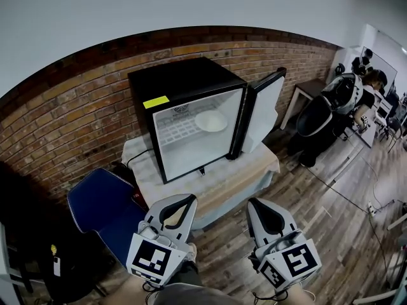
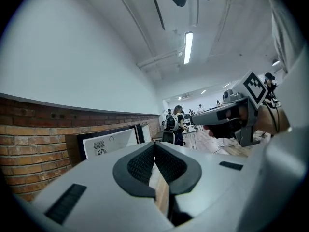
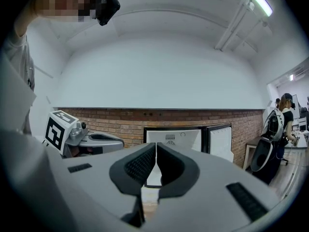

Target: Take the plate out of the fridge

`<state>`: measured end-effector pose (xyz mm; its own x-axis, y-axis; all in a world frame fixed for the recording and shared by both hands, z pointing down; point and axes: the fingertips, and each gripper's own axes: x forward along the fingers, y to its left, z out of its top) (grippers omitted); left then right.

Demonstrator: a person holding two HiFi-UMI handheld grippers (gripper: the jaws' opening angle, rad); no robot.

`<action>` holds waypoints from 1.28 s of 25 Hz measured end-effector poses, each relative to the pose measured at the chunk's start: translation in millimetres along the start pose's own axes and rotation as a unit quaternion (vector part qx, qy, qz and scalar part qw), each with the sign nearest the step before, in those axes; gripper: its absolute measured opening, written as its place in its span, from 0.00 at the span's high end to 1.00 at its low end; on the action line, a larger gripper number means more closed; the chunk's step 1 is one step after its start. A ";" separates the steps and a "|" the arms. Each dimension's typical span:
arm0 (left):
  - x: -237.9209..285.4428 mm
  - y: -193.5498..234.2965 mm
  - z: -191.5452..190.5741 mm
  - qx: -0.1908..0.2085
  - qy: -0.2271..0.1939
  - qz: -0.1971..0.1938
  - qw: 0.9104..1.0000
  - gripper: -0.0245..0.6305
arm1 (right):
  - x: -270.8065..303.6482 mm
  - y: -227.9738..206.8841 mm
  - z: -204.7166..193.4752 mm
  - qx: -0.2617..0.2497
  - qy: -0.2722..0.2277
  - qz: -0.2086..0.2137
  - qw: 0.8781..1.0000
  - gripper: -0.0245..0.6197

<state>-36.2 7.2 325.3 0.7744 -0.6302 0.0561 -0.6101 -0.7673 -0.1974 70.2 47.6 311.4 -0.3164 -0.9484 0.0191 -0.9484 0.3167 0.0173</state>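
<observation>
A black mini fridge (image 1: 191,110) stands on a low table, its door (image 1: 264,107) swung open to the right. Inside, a white plate (image 1: 211,121) rests on the wire shelf. Both grippers hover well in front of the table, low in the head view. My left gripper (image 1: 185,200) is shut with nothing in it, and my right gripper (image 1: 254,204) is shut and empty too. The fridge (image 3: 176,139) shows beyond the closed jaws in the right gripper view, and the fridge (image 2: 108,141) appears left of the jaws in the left gripper view.
The table (image 1: 216,183) is covered with a pale cloth. A blue chair (image 1: 105,205) stands at its left. A brick wall (image 1: 70,119) runs behind. A small table (image 1: 308,91) and people with equipment (image 1: 343,100) are at the right on the wood floor.
</observation>
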 end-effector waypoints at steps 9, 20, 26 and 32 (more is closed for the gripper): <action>61.1 50.7 -11.2 -0.002 0.004 -0.025 1.000 0.93 | 72.1 -29.5 -4.5 0.003 0.024 -0.011 1.000 0.91; 132.0 104.4 -20.5 -0.003 0.007 -0.057 0.998 0.93 | 164.0 -70.1 -7.1 0.016 0.045 -0.029 0.998 0.91; 163.2 135.9 -27.5 -0.009 0.006 -0.061 0.998 0.93 | 208.0 -91.2 -11.5 0.034 0.053 -0.039 0.997 0.91; 183.1 153.8 -30.7 -0.027 0.004 -0.065 0.998 0.93 | 234.2 -103.3 -12.4 0.045 0.053 -0.042 0.997 0.91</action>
<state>6.7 -229.8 335.2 0.8464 -0.5257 0.0850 -0.5130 -0.8478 -0.1345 94.3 -207.1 326.5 -0.2353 -0.9637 0.1260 -0.9713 0.2286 -0.0655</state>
